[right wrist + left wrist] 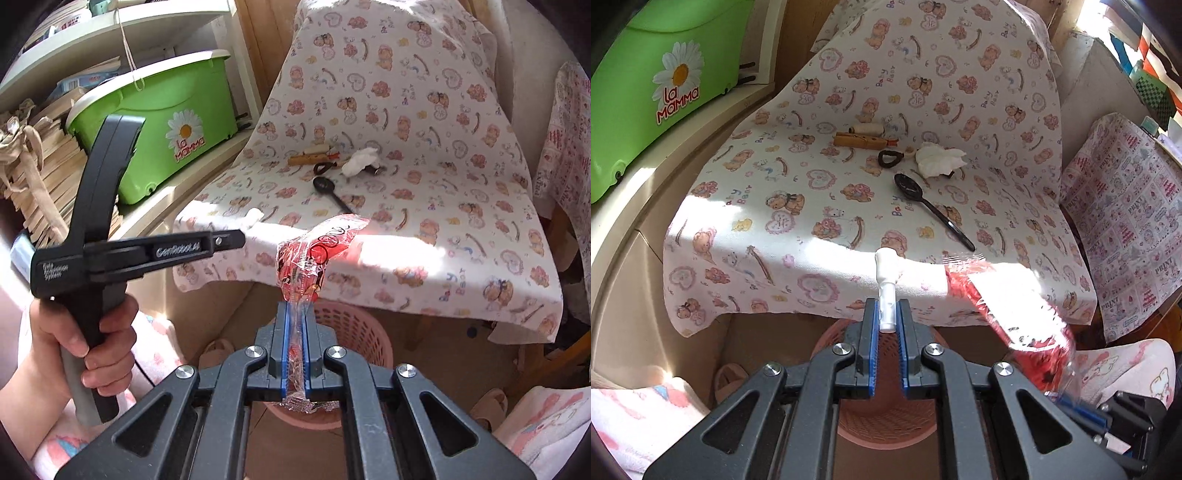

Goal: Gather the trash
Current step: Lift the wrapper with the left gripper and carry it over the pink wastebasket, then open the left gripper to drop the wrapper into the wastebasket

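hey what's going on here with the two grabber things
A person is clearing trash off the cloth-covered table. The left gripper is shut on a small white tube, the right gripper on a red plastic wrapper. Both hang above the pink basket. A crumpled tissue remains on the table.

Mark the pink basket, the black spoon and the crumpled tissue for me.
pink basket (354,328), right wrist view, on its lattice wall beside the tool.
black spoon (908,183), left wrist view, on its bowl.
crumpled tissue (938,159), left wrist view, on the middle of the wad.
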### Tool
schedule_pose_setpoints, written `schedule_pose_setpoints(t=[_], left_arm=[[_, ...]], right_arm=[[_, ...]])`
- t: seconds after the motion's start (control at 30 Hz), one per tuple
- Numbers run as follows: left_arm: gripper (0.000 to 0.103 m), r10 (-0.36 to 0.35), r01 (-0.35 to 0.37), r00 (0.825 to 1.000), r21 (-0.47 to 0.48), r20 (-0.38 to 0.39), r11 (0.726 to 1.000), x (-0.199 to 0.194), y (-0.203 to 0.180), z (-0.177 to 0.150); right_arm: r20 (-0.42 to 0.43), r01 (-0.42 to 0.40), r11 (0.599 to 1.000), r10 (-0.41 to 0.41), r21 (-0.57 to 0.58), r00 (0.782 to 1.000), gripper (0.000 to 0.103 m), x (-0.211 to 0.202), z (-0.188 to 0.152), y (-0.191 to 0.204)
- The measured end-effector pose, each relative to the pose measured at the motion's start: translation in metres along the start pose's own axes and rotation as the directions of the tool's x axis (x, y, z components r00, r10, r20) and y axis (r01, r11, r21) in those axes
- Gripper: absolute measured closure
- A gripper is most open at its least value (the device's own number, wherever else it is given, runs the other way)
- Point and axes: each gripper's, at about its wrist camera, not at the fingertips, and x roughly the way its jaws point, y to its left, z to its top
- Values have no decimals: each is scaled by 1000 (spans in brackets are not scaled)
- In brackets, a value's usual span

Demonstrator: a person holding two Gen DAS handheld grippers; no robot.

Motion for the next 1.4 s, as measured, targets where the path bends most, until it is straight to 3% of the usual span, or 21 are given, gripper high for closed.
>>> schedule_pose_setpoints(t=[0.13, 0.37, 0.53, 0.67, 0.73, 0.87, 0.93, 1.0, 1.07, 1.2, 1.3, 1.4], left_arm=[[95, 18, -16, 998, 34, -62, 999, 13, -7, -8], [94, 43, -32, 968, 51, -247, 998, 60, -11, -31], [94, 116, -86, 917, 93, -382, 992, 107, -12, -54], [94, 122, -100, 859, 70, -497, 993, 143, -6, -73], [94, 138, -113, 840, 80, -525, 990, 153, -5, -81], [94, 158, -135, 784, 84, -601, 987, 163, -3, -92], [94, 158, -142, 779, 75, -606, 987, 162, -2, -93], [87, 163, -149, 784, 73, -599, 986, 159, -1, -91], [57, 136, -137, 782, 46, -608, 990, 157, 1, -88], [50, 160, -163, 794, 47, -586, 985, 150, 2, -79], [44, 194, -188, 819, 67, -540, 980, 139, -2, -70], [42, 201, -188, 840, 77, -505, 979, 132, -5, -61]], right_arm=[[-129, -68, 997, 70, 23, 989, 98, 21, -16, 2], [-353, -7, 984, 72, 180, 933, 98, 103, -32, -34], [-513, 63, 957, 95, 283, 853, 98, 168, -61, -64], [-616, 143, 938, 88, 317, 783, 98, 191, -90, -72], [-635, 150, 932, 101, 329, 766, 98, 195, -98, -72], [-607, 140, 936, 92, 324, 789, 98, 195, -93, -69], [-594, 138, 928, 103, 346, 797, 97, 193, -93, -71], [-600, 149, 911, 123, 384, 790, 90, 193, -94, -76], [-606, 157, 899, 139, 409, 783, 79, 192, -96, -79], [-581, 160, 896, 125, 415, 804, 67, 185, -92, -80], [-557, 164, 885, 121, 435, 821, 58, 182, -84, -81], [-521, 172, 892, 80, 417, 850, 58, 170, -71, -85]])
